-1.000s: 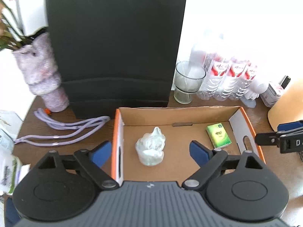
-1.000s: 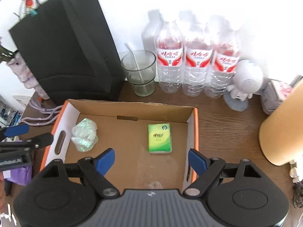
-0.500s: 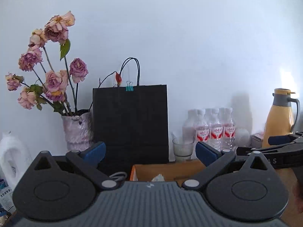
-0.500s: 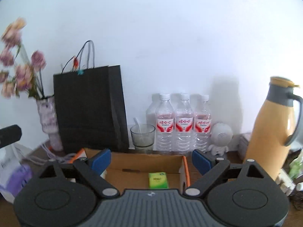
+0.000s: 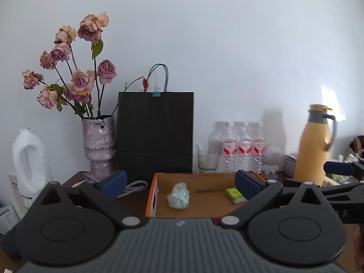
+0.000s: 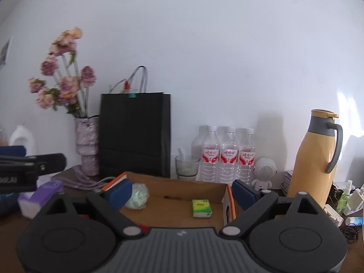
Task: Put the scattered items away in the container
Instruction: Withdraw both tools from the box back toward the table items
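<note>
Both grippers are pulling back from over the cardboard box [image 5: 152, 196] and tilting up, so the wall and flowers [image 5: 75, 68] are filling views that a second ago looked down into it. The left gripper [image 5: 179, 183] is standing wide apart and empty; the right gripper [image 6: 182, 190] is opening, nothing between its jaws. The crumpled wad [image 5: 179, 196] and green tissue pack [image 6: 201, 208] are lying inside the box. A purple pack [image 6: 41, 195] and lilac cord [image 5: 134, 185] are sitting outside, so tidying may be unfinished.
</note>
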